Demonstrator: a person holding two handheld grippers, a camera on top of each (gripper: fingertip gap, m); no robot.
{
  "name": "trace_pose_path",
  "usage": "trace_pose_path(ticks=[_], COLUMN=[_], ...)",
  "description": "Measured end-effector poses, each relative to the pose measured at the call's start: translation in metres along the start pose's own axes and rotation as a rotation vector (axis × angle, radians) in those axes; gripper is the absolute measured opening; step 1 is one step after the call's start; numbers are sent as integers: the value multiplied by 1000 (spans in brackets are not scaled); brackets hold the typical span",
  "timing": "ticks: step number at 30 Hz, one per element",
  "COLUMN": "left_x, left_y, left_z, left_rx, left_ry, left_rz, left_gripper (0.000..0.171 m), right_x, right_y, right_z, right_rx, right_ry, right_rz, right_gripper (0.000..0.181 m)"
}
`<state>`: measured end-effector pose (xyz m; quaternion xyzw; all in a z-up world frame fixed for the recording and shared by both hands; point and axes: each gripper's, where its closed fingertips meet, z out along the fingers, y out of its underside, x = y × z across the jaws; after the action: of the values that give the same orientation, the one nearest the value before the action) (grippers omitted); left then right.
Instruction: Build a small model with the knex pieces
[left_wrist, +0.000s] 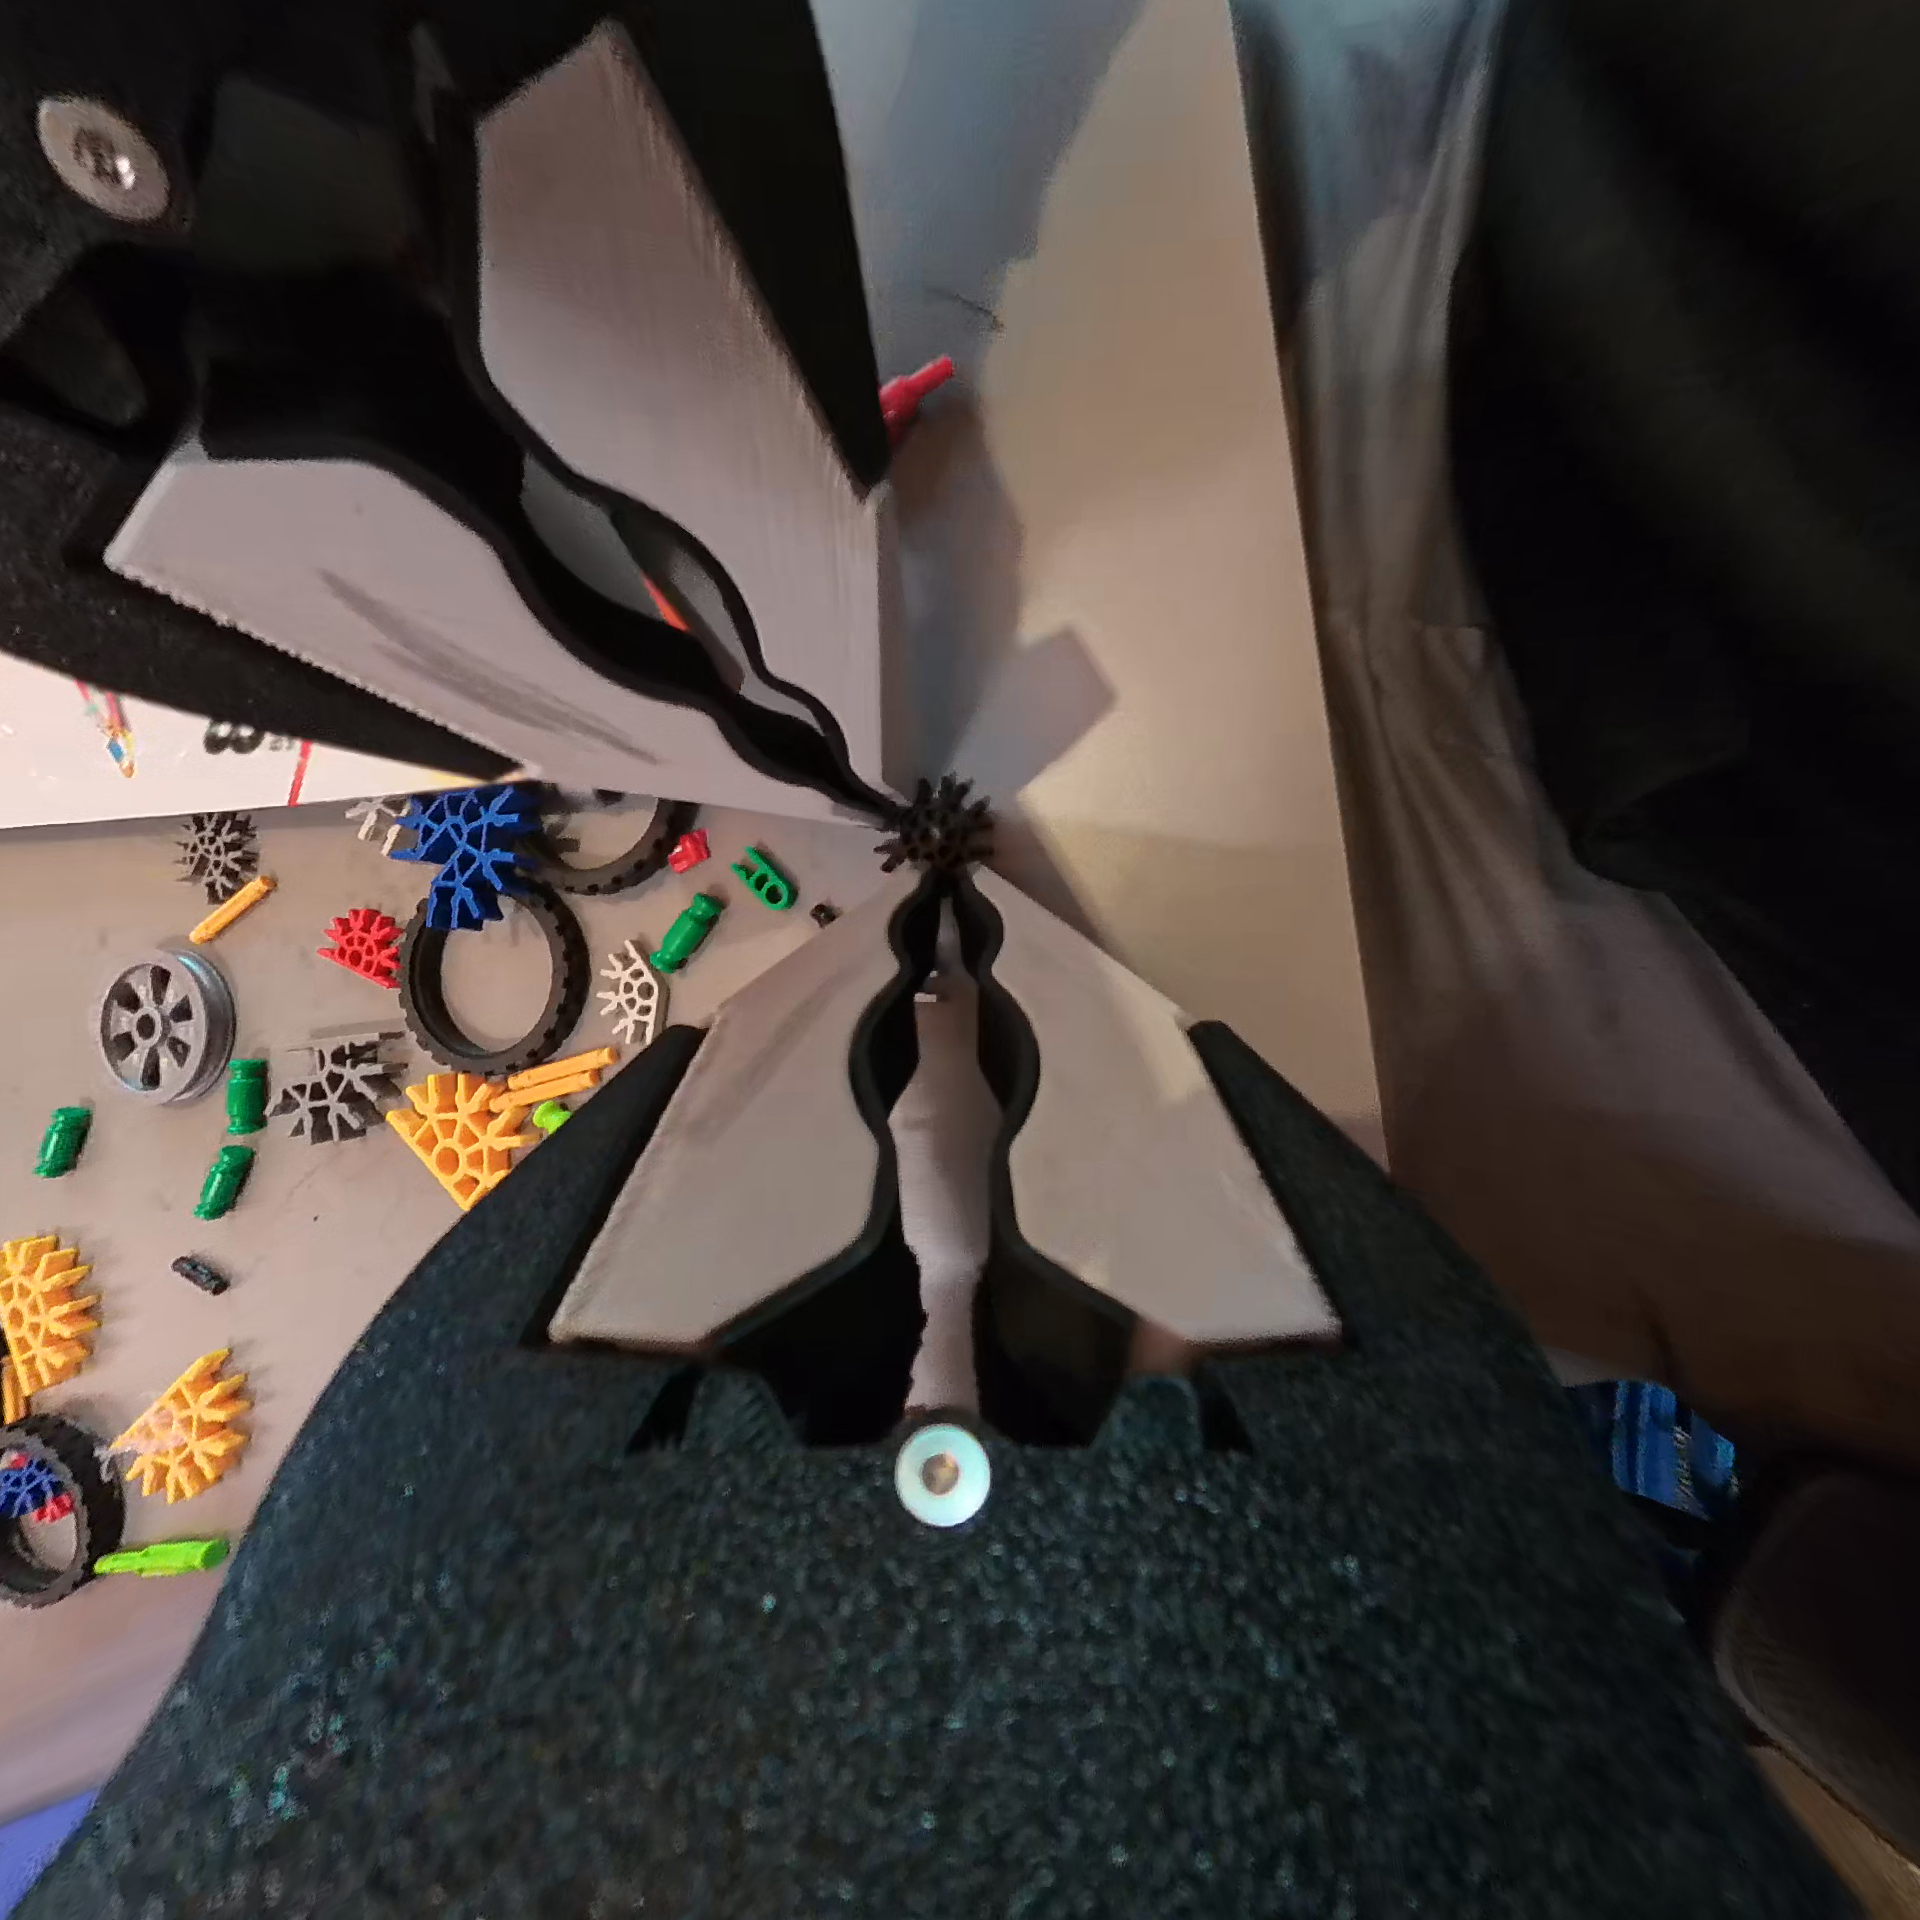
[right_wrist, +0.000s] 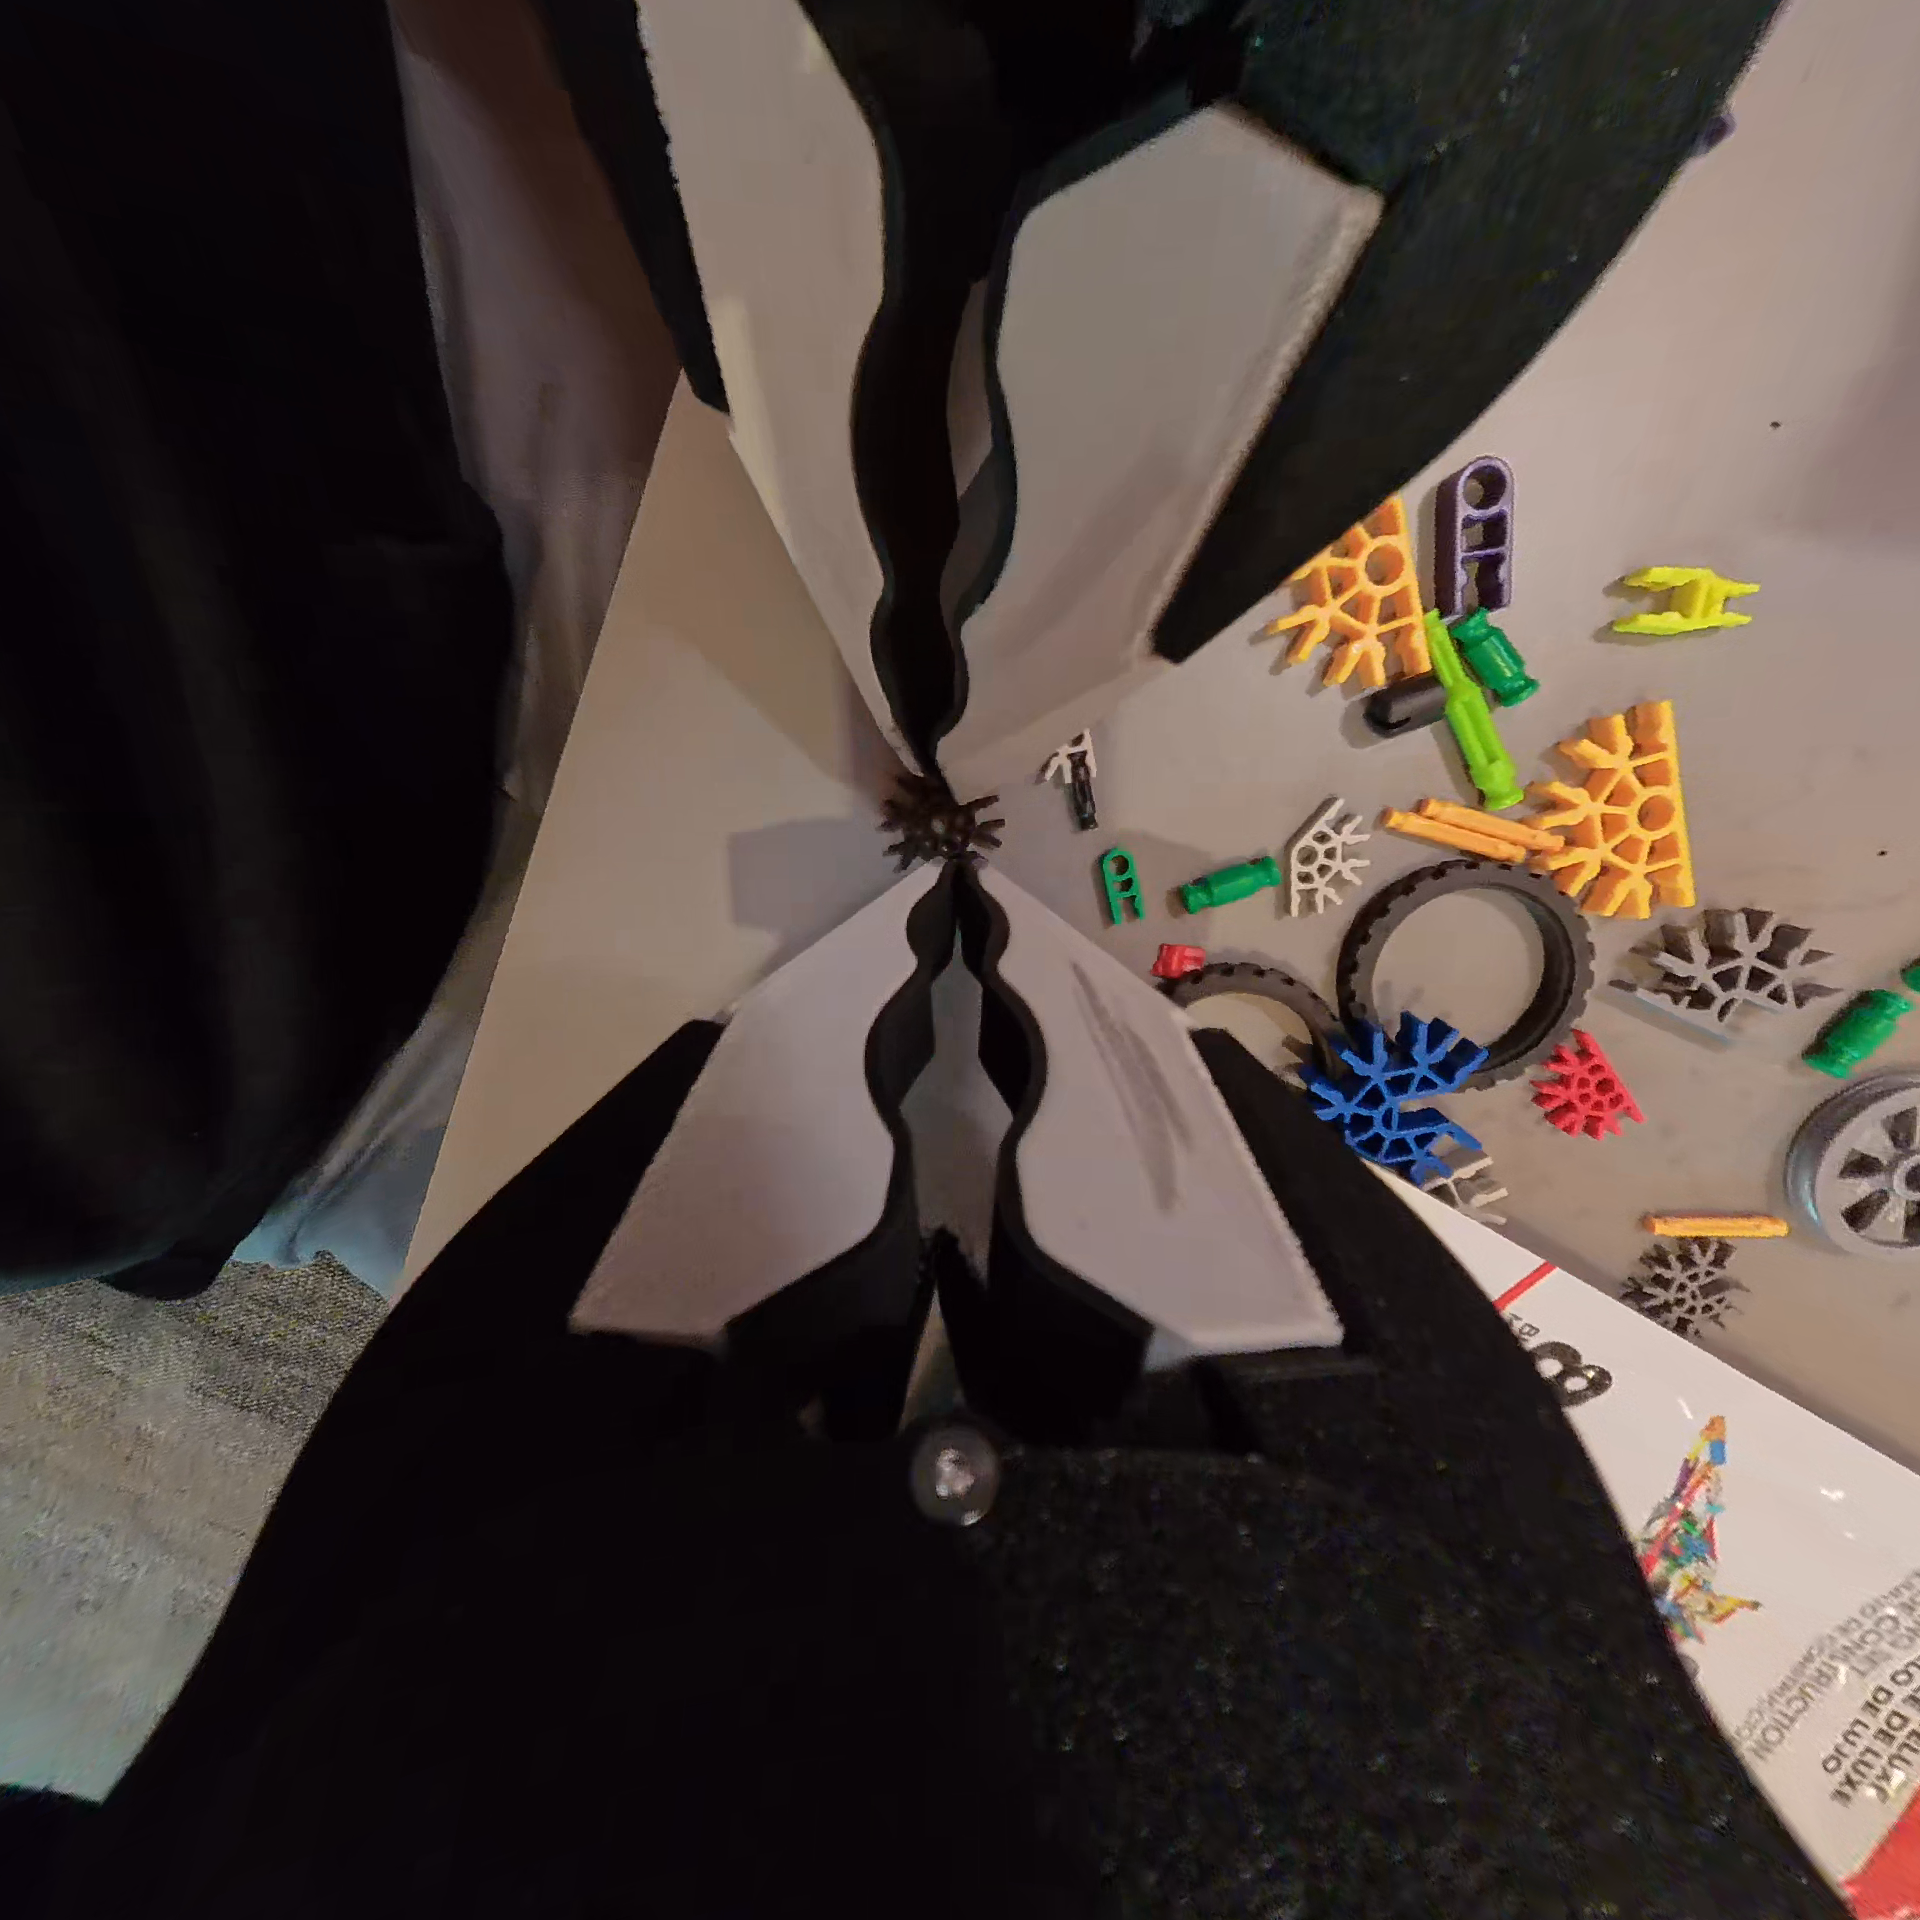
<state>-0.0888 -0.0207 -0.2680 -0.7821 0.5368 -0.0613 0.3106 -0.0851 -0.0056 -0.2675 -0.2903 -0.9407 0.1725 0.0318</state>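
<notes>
A small black snowflake-shaped connector (left_wrist: 935, 831) is held above the pale table between both grippers' tips. My left gripper (left_wrist: 940, 883) is shut, its tips pinching the connector's lower edge. The right gripper (left_wrist: 883, 810) comes in from the upper left of the left wrist view, shut, with its tips on the same connector. In the right wrist view the connector (right_wrist: 940, 821) sits just past my right gripper (right_wrist: 956, 873), and the left gripper (right_wrist: 930, 764) meets it from above. The two grippers point tip to tip.
Loose construction pieces lie on the table: black tyres (right_wrist: 1465, 971), a blue connector (right_wrist: 1387, 1091), yellow fan connectors (right_wrist: 1616, 821), green rods (right_wrist: 1231, 883), a grey wheel hub (left_wrist: 166, 1023), a red connector (left_wrist: 358, 940). A white printed box (right_wrist: 1714, 1507) lies nearby. A red piece (left_wrist: 914, 390) shows behind the right gripper. My two grippers' fingertips are within a few centimetres of each other. The right tips stand about 8 cm off the red piece (left_wrist: 914, 390).
</notes>
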Motion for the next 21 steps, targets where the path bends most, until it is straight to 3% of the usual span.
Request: trace_pose_path(ticks=[8,13,21], left_x=[2,2,3], left_y=[-3,-5,0], left_z=[1,1,-6], left_rx=[35,57,78], left_ry=[-5,-26,-61], left_rz=[-17,-37,-111], left_gripper=[1,1,7], right_x=[1,8,16], right_y=[0,-3,-8], right_z=[1,-12,-13], right_rx=[8,138,176], right_ry=[46,86,145], right_rz=[41,127,63], right_gripper=[0,0,3])
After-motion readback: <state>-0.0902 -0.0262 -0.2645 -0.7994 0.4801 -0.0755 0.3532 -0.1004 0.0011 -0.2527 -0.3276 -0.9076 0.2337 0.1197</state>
